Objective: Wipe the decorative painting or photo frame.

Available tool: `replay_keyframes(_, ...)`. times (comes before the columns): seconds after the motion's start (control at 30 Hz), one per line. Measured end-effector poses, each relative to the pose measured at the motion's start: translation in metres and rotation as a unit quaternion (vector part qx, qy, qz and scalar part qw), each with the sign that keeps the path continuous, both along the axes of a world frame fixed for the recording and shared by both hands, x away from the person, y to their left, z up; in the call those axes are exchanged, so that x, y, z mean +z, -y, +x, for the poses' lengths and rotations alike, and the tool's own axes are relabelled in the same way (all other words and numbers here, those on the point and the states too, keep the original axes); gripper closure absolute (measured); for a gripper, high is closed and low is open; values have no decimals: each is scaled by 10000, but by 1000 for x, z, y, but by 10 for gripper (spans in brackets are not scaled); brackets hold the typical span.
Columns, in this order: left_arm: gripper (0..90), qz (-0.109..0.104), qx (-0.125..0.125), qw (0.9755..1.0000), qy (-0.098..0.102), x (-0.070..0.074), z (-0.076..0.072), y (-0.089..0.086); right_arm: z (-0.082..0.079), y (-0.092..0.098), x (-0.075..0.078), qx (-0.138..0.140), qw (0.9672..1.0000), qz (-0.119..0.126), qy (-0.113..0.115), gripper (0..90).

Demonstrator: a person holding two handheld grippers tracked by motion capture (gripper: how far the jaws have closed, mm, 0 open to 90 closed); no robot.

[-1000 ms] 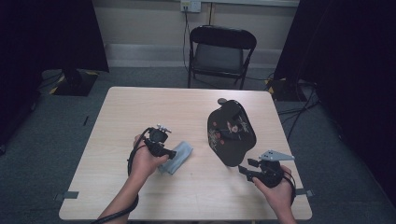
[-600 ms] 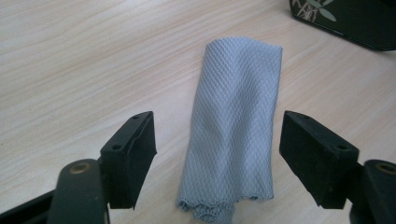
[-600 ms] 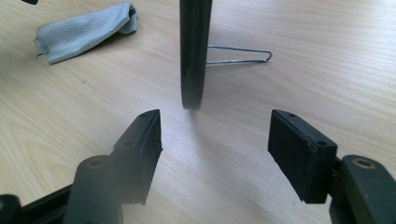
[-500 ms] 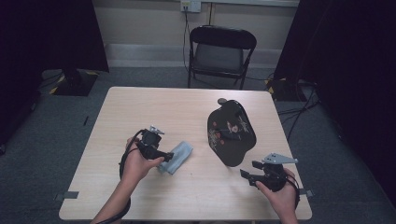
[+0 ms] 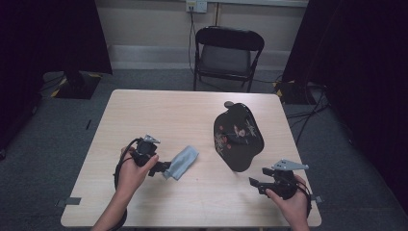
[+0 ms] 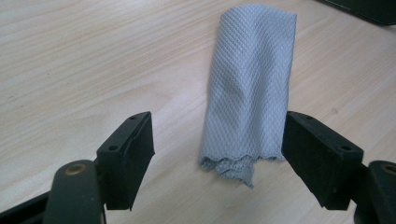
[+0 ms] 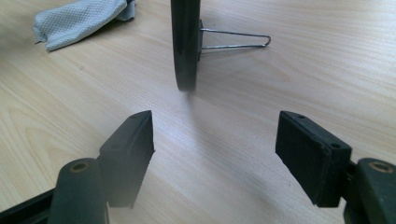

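A pale wooden table point(image 5: 192, 110) carries a black oval plate with floral painting point(image 5: 238, 136), standing upright on a wire stand at right. Left of it lies a folded grey-blue cloth point(image 5: 183, 161), its near end between the left gripper point(image 5: 162, 169)'s 2 jaws, just opened, spread without touching. The right gripper point(image 5: 253, 182), jaws likewise just opened and holding nothing, sits near the plate.
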State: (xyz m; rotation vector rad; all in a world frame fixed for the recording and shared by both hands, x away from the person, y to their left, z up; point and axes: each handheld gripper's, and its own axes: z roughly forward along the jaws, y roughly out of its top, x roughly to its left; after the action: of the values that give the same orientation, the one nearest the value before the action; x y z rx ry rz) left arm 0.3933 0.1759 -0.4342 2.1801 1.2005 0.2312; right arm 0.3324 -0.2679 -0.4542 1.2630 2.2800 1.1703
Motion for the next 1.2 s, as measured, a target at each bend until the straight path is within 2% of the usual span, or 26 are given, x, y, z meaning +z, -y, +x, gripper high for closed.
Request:
replay_keyframes(0.1, 251, 32, 33, 10000, -11, -1, -2, -6, -1, 2, -1, -35, 10000, -8, -16, 263)
replay_keyframes(0.27, 251, -75, 47, 10000, 25, -4, -5, -16, -1, 6, -4, -104, 9999, 21, -8, 247)
replay_keyframes(0.37, 252, -62, 23, 10000, 31, -6, -5, -21, -2, 8, -5, -126, 9999, 8, 0, 236)
replay_keyframes(0.43, 255, -122, 67, 9999, 9, -8, -5, -23, -2, 9, -6, -161, 9999, 0, -53, 224)
replay_keyframes(0.83, 254, -242, 79, 9997, -1, -19, -10, -39, -3, 18, -8, -94, 9999, 1, -91, 189)
replay_keyframes(0.97, 254, -264, 108, 9996, -5, -21, -12, -43, -3, 21, -9, -85, 9999, -29, -103, 189)
replay_keyframes(1.0, 254, -191, 56, 9998, 16, -21, -12, -46, -3, 21, -9, -78, 9999, -32, -114, 189)
replay_keyframes(1.2, 253, -202, 89, 9998, 15, -24, -14, -53, -3, 22, -11, -65, 9996, -221, -157, 191)
